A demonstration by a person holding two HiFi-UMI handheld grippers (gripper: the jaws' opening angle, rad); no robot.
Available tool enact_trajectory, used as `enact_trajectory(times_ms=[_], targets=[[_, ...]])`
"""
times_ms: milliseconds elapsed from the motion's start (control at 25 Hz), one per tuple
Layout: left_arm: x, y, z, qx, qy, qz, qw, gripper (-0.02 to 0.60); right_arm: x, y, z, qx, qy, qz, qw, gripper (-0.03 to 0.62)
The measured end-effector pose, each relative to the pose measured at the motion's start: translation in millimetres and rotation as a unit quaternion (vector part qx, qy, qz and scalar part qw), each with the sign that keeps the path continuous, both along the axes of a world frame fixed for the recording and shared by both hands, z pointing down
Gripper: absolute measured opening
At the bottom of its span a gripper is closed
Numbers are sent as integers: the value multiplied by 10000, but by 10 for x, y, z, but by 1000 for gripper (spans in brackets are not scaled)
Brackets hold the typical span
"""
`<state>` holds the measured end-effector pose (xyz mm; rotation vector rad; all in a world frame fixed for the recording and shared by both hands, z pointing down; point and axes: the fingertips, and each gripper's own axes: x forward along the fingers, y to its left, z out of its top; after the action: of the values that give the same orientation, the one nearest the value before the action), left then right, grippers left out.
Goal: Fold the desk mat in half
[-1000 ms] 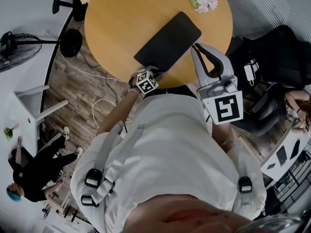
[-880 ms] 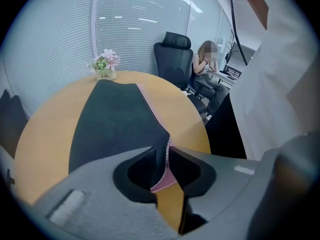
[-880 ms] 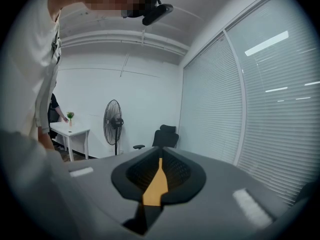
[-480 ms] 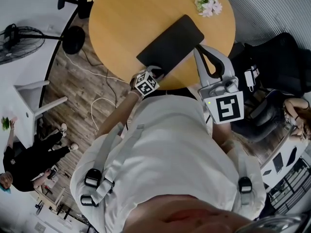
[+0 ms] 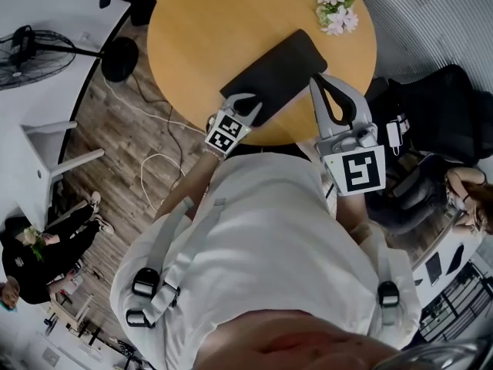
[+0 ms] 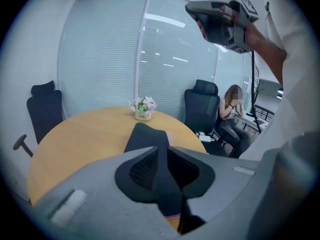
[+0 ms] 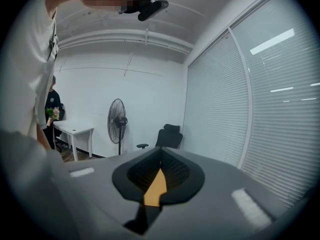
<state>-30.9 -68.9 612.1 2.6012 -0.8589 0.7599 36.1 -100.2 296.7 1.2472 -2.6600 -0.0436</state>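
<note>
A black desk mat [image 5: 281, 64] lies diagonally on the round wooden table [image 5: 200, 29]. My left gripper [image 5: 246, 100] is at the mat's near left corner. In the left gripper view its jaws [image 6: 162, 151] have just been closing and now pinch the mat's edge. The mat [image 6: 145, 136] rises from the table into them, showing a pink underside. My right gripper [image 5: 316, 79] hovers by the mat's near right edge. It is shut [image 7: 161, 151], with only the orange tabletop visible through the gap behind its tips.
A small vase of flowers [image 5: 333, 8] stands at the table's far edge. Black office chairs [image 6: 44, 109] [image 6: 201, 109] ring the table, and a person [image 6: 231, 114] sits at the right. A floor fan [image 5: 31, 48] stands to the left.
My left gripper has risen and rolled at the mat's near corner, and that corner has come up with it. The right gripper has stayed where it was.
</note>
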Motion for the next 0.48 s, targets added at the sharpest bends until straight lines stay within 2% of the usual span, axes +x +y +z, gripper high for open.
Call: enact_trajectory(times_ms=[200, 400, 480], targets=[[-120, -220, -624, 373, 636, -615, 9954, 61, -14, -12, 7, -3, 50, -29, 10000, 5], [-282, -356, -1227, 1047, 813, -978, 9863, 61, -37, -15, -6, -12, 68, -54, 10000, 5], [-303, -396, -1474, 1244, 1003, -1089, 9811, 61, -33, -16, -10, -6, 74, -53, 10000, 5]])
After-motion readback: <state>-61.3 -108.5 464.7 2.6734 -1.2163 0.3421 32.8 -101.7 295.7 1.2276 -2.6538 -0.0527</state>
